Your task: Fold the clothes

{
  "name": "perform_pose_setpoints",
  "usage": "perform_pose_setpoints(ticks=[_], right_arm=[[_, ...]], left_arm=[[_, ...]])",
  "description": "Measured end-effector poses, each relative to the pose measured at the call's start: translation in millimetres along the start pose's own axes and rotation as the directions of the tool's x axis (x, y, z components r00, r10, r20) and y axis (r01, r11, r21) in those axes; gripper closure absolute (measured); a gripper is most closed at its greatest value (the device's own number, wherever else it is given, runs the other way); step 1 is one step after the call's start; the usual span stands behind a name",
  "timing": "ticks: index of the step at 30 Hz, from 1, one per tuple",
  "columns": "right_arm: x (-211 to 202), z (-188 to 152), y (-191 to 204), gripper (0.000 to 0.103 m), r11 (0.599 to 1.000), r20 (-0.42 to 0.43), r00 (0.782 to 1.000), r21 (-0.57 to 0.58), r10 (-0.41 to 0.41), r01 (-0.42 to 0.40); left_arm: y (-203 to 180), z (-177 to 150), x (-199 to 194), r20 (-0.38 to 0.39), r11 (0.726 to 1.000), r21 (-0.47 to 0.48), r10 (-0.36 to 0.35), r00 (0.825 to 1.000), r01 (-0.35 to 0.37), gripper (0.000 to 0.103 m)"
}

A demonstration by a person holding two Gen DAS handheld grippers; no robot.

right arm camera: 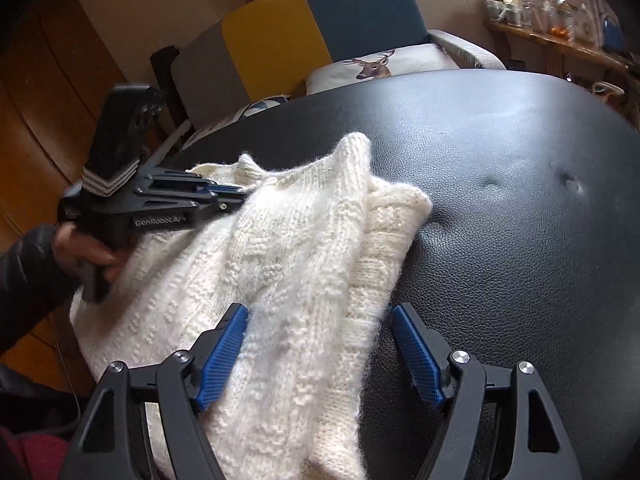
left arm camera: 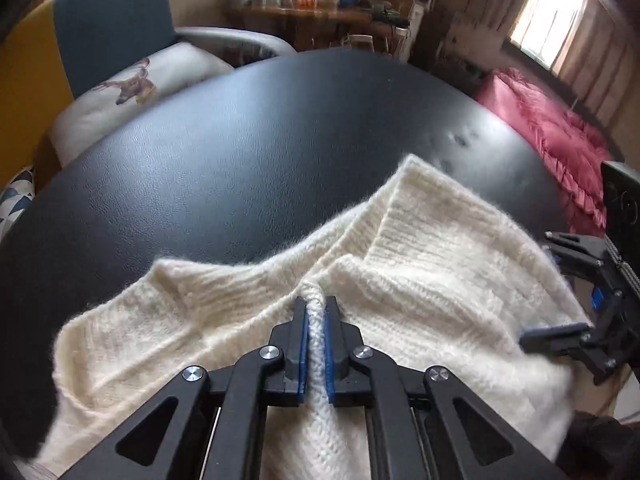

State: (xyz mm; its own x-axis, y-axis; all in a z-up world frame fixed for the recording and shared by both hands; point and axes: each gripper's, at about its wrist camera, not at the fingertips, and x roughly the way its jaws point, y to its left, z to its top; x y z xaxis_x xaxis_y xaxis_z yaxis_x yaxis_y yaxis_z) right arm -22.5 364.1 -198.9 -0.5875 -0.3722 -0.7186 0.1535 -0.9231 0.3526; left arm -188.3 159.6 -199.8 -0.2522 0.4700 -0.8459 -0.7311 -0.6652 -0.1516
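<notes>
A fluffy cream knit sweater (left arm camera: pixel 424 280) lies bunched on the near part of a black leather-topped table (left arm camera: pixel 240 140). My left gripper (left arm camera: pixel 315 305) is shut on a raised ridge of the knit, pinched between its blue pads. At the right edge of the same view my right gripper (left arm camera: pixel 560 288) stands open over the sweater's side. In the right wrist view the sweater (right arm camera: pixel 288 240) runs between the spread fingers of the right gripper (right arm camera: pixel 318 314), which is open. The left gripper (right arm camera: pixel 240 195) bites the fabric's far left, held by a hand (right arm camera: pixel 84 250).
An armchair with a blue and yellow back (right arm camera: pixel 320 24) and a deer cushion (left arm camera: pixel 132 88) stands behind the table. A red quilt (left arm camera: pixel 552 132) lies at the right. A wooden shelf with jars (left arm camera: pixel 304 4) sits at the back. Bare table top (right arm camera: pixel 500 200) stretches beyond the sweater.
</notes>
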Motion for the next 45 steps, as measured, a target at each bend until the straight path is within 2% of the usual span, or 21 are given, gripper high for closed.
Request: perform_pose_setpoints(ticks=[5,7,9,11,14,16,20,22,23,24,26,28,29,30,33,35,36,39,42,43,45], right_arm=[[0.0,0.7,-4.1,0.027,1.000,-0.002,1.000,0.009,-0.002,0.002],[-2.1,4.9,-4.4,0.027,1.000,-0.004,1.000,0.019,-0.017,0.017],[-12.1,11.8,0.5,0.027,1.000,0.036,0.999,0.011,-0.022,0.022],[-20.7,21.0,5.6,0.027,1.000,0.067,0.997,-0.005,-0.025,0.025],[-21.0,39.5,13.7,0.030,0.997,0.076,0.995,-0.051,-0.057,0.061],[-12.5,49.9,17.9,0.054,0.992,0.057,0.994,-0.081,-0.088,0.093],[14.4,63.1,12.1,0.057,0.987,-0.039,0.988,-0.072,-0.149,0.146],[22.2,62.6,11.1,0.066,0.981,-0.066,0.981,-0.082,-0.180,0.175],[21.1,63.6,15.0,0.074,0.976,-0.068,0.978,-0.101,-0.200,0.193],[20.1,64.7,18.9,0.093,0.970,-0.069,0.973,-0.120,-0.219,0.210],[16.8,67.0,28.9,0.095,0.943,-0.057,0.956,-0.190,-0.289,0.274],[23.6,64.9,31.0,0.095,0.893,-0.054,0.920,-0.268,-0.388,0.361],[28.2,63.5,30.0,0.095,0.869,-0.057,0.901,-0.297,-0.430,0.395],[37.5,60.3,20.2,0.095,0.875,-0.088,0.896,-0.275,-0.435,0.398],[33.3,61.3,7.1,0.094,0.914,-0.068,0.921,-0.168,-0.384,0.368],[30.8,60.7,2.6,0.090,0.921,-0.051,0.927,-0.150,-0.372,0.361],[29.4,60.6,0.2,0.085,0.923,-0.042,0.929,-0.139,-0.367,0.358],[17.1,68.3,-11.4,0.051,0.935,-0.018,0.935,-0.047,-0.353,0.352],[-8.2,77.3,-3.7,0.047,0.942,0.076,0.940,-0.018,-0.334,0.336],[-16.2,79.8,3.5,0.041,0.944,0.109,0.939,-0.027,-0.325,0.330],[-23.1,85.0,23.0,0.028,0.961,0.131,0.957,-0.064,-0.260,0.269]], left_arm=[[7.4,-1.7,-11.0,0.014,0.997,-0.074,-0.027,1.000,0.028,0.091],[11.3,-3.0,-29.1,0.055,0.993,-0.110,-0.031,0.998,0.037,0.089],[14.8,-5.2,-51.6,0.112,0.989,-0.140,-0.031,0.993,0.047,0.085],[18.9,-11.0,-74.4,0.158,0.986,-0.163,-0.014,0.987,0.040,0.082],[32.9,-26.9,-92.8,0.150,0.980,-0.201,0.039,0.988,-0.008,0.082],[45.7,-44.0,-97.3,0.128,0.971,-0.237,0.060,0.990,-0.028,0.082],[68.8,-84.6,-104.8,0.102,0.953,-0.293,0.107,0.989,-0.073,0.082],[75.0,-102.8,-111.7,0.111,0.946,-0.312,0.129,0.985,-0.089,0.082],[78.0,-111.5,-113.5,0.113,0.943,-0.320,0.130,0.985,-0.088,0.082],[80.9,-120.2,-115.0,0.116,0.940,-0.332,0.128,0.985,-0.083,0.082],[81.9,-132.8,-116.1,0.139,0.933,-0.357,0.111,0.984,-0.055,0.082],[81.1,-140.7,-115.7,0.166,0.931,-0.363,0.106,0.980,-0.039,0.081],[78.7,-143.0,-114.9,0.175,0.932,-0.360,0.108,0.979,-0.038,0.081],[76.3,-143.3,-115.4,0.178,0.934,-0.355,0.109,0.978,-0.039,0.081],[70.8,-137.5,-124.1,0.168,0.946,-0.318,0.120,0.978,-0.062,0.081],[70.5,-131.1,-134.0,0.182,0.956,-0.286,0.125,0.975,-0.069,0.080],[71.2,-126.7,-136.5,0.185,0.961,-0.263,0.133,0.974,-0.082,0.077],[78.3,-112.0,-134.8,0.159,0.974,-0.190,0.153,0.975,-0.122,0.075],[89.0,-98.9,-121.3,0.094,0.985,-0.123,0.132,0.987,-0.120,0.070],[91.8,-95.9,-115.1,0.066,0.988,-0.102,0.122,0.990,-0.115,0.069],[94.6,-94.1,-101.5,0.005,0.993,-0.075,0.095,0.995,-0.095,0.066]])
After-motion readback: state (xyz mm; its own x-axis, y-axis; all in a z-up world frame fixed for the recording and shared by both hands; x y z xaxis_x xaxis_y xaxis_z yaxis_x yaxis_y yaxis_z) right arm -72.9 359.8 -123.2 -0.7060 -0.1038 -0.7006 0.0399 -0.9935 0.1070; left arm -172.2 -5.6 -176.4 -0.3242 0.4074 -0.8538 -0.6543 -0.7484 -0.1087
